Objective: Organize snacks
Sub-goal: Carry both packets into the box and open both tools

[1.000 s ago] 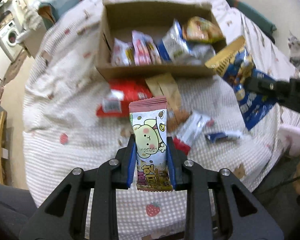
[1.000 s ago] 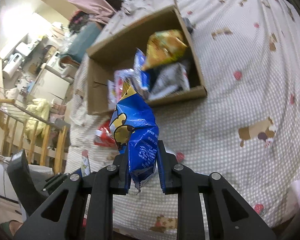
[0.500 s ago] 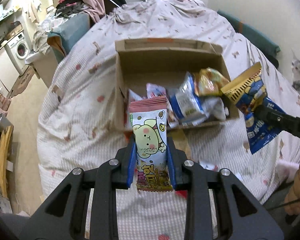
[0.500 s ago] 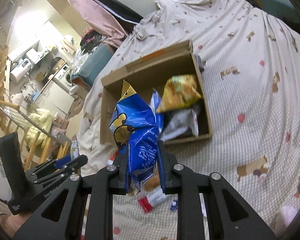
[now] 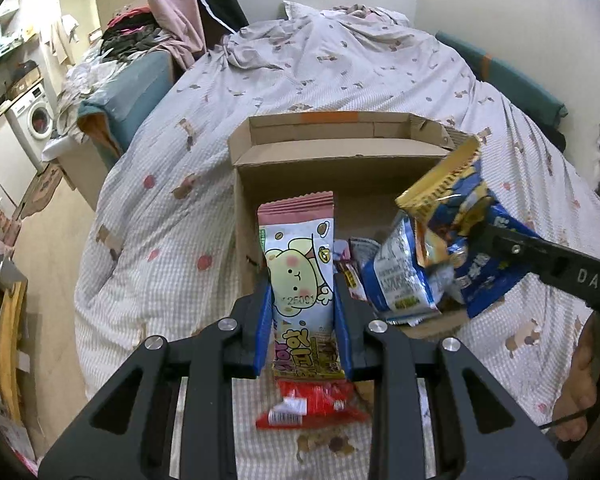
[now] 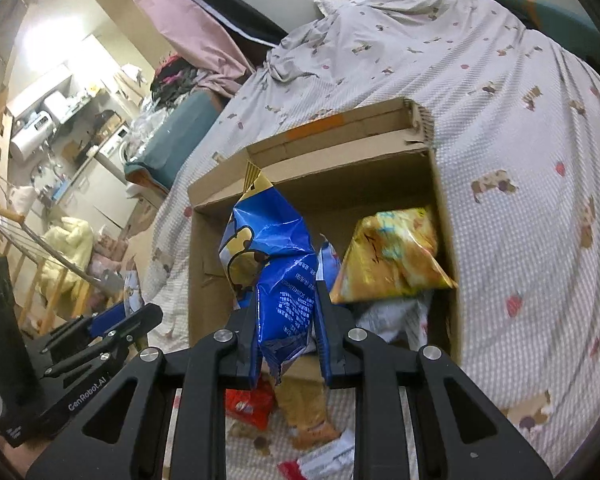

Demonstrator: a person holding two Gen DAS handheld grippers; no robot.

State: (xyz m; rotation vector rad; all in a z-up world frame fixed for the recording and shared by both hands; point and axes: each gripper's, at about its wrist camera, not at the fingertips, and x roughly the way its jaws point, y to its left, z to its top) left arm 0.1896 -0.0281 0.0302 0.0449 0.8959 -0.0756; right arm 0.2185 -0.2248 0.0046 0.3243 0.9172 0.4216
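Observation:
My left gripper (image 5: 302,322) is shut on a pink-topped white snack packet with a cartoon bear (image 5: 298,268), held upright above the near edge of the open cardboard box (image 5: 332,160). My right gripper (image 6: 286,330) is shut on a crumpled blue and gold chip bag (image 6: 274,256), held over the box (image 6: 444,208); the bag also shows in the left wrist view (image 5: 460,216). Inside the box lie a yellow bag (image 6: 392,256) and a blue and white packet (image 5: 396,276).
The box sits on a bed with a checked, printed cover (image 5: 320,68). A red packet (image 5: 308,404) and a brown packet (image 6: 308,412) lie on the cover in front of the box. The bed's left edge drops to the floor (image 5: 48,248).
Both grippers have moved forward toward the box with their packets. The box now fills more of both views, and the loose snacks on the cover lie below the grippers.

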